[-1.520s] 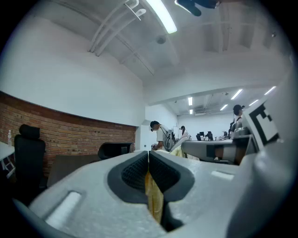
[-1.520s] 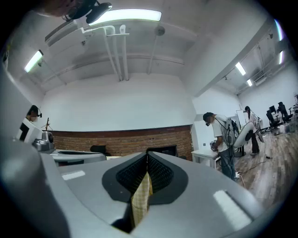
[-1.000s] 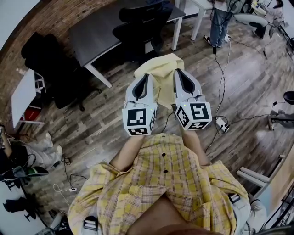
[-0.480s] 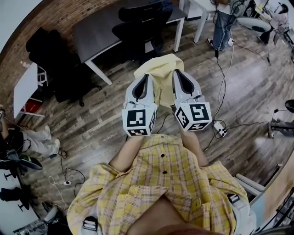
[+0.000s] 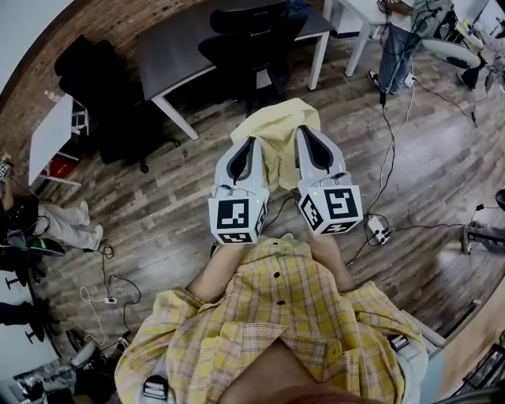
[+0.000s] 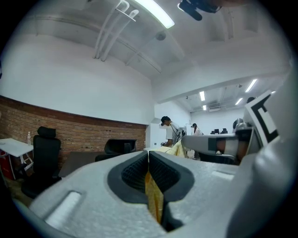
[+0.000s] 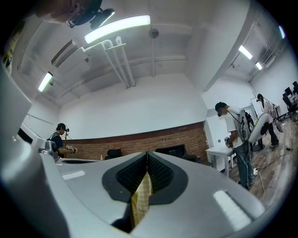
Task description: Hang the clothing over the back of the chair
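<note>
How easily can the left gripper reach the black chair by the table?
Probably not from here: the left gripper, shut on the yellow clothing, is apart from the black chair. Only floor seems to lie between, so stepping closer should work.

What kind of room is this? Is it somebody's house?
Most likely an office or workshop, not a house: a dark desk with a black office chair, a brick wall, and cables trailing over the wooden floor.

Yellow clothing (image 5: 278,136): middle and lower part hidden behind left gripper (image 5: 251,142) and right gripper (image 5: 304,131); only a thin pinched strip shows in each gripper view. Black chair (image 5: 251,39): top cut off by head view's upper edge
</note>
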The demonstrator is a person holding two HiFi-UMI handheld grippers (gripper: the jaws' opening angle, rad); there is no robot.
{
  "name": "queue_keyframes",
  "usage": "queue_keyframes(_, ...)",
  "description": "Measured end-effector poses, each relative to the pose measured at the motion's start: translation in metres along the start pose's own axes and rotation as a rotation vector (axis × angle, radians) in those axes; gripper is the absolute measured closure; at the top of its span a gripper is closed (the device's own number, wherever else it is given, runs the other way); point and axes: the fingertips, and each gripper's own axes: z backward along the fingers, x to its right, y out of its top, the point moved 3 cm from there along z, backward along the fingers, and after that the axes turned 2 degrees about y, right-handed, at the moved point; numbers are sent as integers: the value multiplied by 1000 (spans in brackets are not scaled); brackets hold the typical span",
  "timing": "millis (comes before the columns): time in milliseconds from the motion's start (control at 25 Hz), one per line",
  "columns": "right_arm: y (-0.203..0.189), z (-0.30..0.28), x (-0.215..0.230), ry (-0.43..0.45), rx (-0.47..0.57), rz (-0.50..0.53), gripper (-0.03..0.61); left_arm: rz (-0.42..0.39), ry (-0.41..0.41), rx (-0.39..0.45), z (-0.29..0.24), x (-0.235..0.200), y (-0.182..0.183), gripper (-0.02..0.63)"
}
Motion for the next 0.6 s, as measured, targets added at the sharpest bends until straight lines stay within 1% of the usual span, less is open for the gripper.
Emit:
queue_keyframes(240, -8, -31, 18, 1, -14, -7, 568, 9, 0, -6, -31, -12, -6, 606)
queue_keyframes(600, -5, -112, 36, 8, -7, 14, 568, 28, -2, 21, -102, -63, 5, 606)
